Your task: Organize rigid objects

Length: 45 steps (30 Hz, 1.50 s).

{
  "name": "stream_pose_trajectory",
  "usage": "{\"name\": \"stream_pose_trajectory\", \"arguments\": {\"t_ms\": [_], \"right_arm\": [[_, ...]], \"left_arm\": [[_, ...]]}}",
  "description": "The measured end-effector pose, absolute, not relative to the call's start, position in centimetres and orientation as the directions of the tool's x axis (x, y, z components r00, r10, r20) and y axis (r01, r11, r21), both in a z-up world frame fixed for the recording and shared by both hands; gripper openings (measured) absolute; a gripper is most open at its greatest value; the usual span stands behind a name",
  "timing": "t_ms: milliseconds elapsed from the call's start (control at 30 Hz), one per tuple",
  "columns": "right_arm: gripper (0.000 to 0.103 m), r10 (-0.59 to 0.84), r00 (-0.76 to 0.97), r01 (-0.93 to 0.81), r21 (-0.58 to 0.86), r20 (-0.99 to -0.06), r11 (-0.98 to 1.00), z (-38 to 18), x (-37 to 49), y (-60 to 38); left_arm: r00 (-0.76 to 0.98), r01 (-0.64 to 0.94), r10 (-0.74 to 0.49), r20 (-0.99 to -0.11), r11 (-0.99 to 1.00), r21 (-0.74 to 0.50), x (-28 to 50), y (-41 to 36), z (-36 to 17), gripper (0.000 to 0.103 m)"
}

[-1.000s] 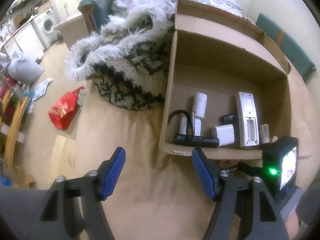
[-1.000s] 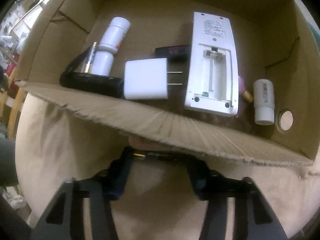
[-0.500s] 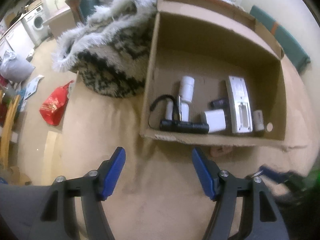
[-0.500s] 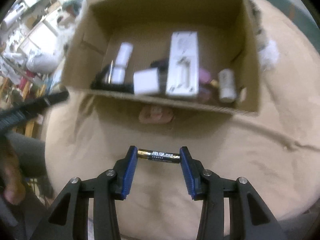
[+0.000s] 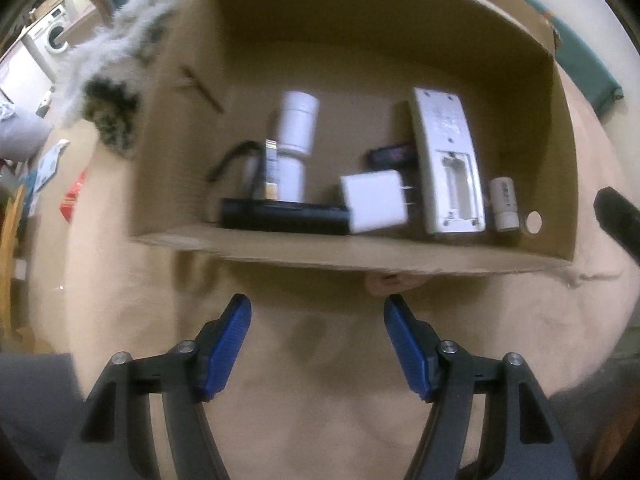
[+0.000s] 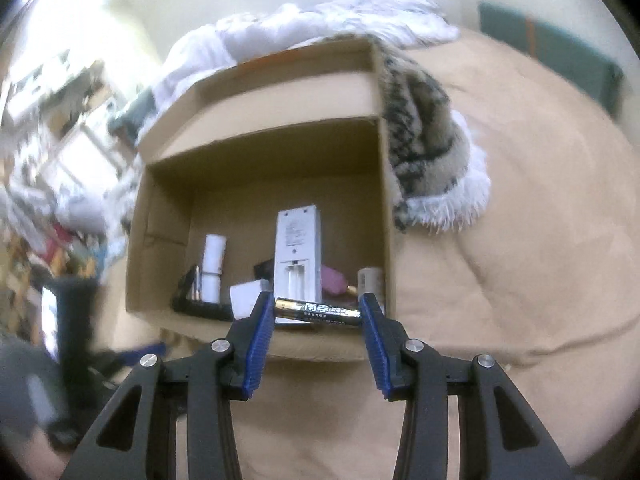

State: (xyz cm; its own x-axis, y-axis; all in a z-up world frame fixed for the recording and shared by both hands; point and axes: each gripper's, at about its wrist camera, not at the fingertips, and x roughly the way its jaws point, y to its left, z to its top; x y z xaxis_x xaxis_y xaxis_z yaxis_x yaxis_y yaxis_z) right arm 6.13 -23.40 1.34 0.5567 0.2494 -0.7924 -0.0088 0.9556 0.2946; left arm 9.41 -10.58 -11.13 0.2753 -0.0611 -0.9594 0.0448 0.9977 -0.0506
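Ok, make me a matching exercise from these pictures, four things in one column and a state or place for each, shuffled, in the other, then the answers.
Things:
1. battery
2. left gripper
3. remote
4. black torch

States:
A. open, nothing between its fingers
B. lying in the cardboard box with its battery bay uncovered
C. clamped end to end by the right gripper
D. lying along the box's near wall

Pairs: 1-C, 2-A, 3-B, 4-D

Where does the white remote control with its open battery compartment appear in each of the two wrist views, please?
Left wrist view: the remote control lies right of centre inside the cardboard box, between the white charger and a small white bottle.
Right wrist view: the remote control is at centre, just beyond the battery.
Shared landmark: the cardboard box.
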Motion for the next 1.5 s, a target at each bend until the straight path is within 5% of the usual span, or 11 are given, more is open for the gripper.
{"name": "stream_pose_trajectory", "arguments": {"t_ms": [400,733,800,833,1033,1500], "right_arm": [[0.046,0.313,0.505,0.092,0.411,-0.804,0.907,-0.9,7.1,-25.7],[0.046,0.331,0.499,0.078,0.422,-0.801,0.903,-0.9,7.5,-25.4],[0.046,0.332,0.496,0.077,0.422,-0.802,0.903,-1.0,7.5,-25.4],[0.046,0.332,0.495,0.075,0.420,-0.803,0.904,-1.0,7.6,-25.3],[0.045,0.323,0.494,0.072,0.409,-0.807,0.910,-1.0,7.7,-25.2],[0.046,0.308,0.491,0.097,0.402,-0.815,0.910,-1.2,7.8,-25.6]], "left_arm": [[0.232,0.070,-0.045,-0.972,0.997,-0.030,12.2,-15.9,-16.1,0.066],[0.246,0.047,-0.005,-0.969,0.999,0.007,15.1,-16.7,-17.3,0.077],[0.265,0.050,-0.003,-0.964,0.999,0.011,14.8,-16.9,-17.2,0.062],[0.274,0.060,-0.008,-0.962,0.998,0.009,14.6,-16.9,-17.0,0.046],[0.279,0.127,-0.004,-0.960,0.991,0.033,13.7,-17.9,-16.5,0.004],[0.224,0.078,-0.250,-0.942,0.968,-0.238,11.0,-12.8,-14.5,0.003]]}}
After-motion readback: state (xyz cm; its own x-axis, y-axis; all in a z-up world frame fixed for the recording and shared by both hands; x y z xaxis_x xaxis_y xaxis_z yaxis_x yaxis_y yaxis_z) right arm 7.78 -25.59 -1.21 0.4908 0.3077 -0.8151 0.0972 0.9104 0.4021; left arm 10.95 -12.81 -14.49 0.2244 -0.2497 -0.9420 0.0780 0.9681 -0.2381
